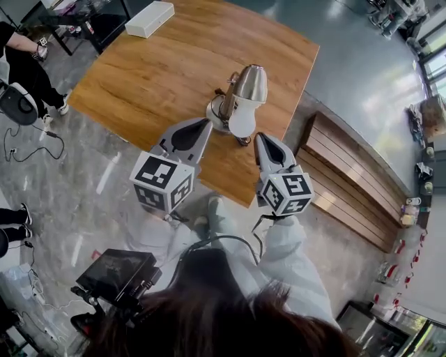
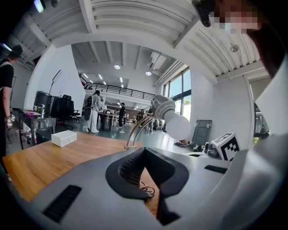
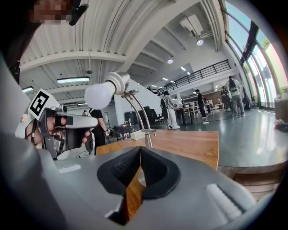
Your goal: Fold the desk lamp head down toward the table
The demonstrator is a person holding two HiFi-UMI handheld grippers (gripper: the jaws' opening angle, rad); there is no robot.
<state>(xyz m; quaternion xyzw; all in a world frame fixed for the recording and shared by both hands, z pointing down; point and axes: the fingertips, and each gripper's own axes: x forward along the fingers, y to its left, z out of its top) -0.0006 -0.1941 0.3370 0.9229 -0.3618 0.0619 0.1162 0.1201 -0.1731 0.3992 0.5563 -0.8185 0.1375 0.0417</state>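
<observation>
You can read no text, brand, number or sign here. The left cube (image 1: 162, 183) on your left tongs (image 1: 204, 125) and the right cube (image 1: 286, 193) on your right tongs (image 1: 260, 138) bear only black-and-white square marker patterns.

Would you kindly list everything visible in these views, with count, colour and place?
table: one, brown wood, centre.
desk lamp: one, silver with white bulb, standing near the table's near edge.
box: one, white, table's far corner.
bench: one, brown slatted wood, right of the table.
people: several, dark clothes, left of the table and in the hall behind.
left claw: one, grey, shut, empty, short of the lamp.
right claw: one, grey, shut, empty, beside the lamp.
</observation>
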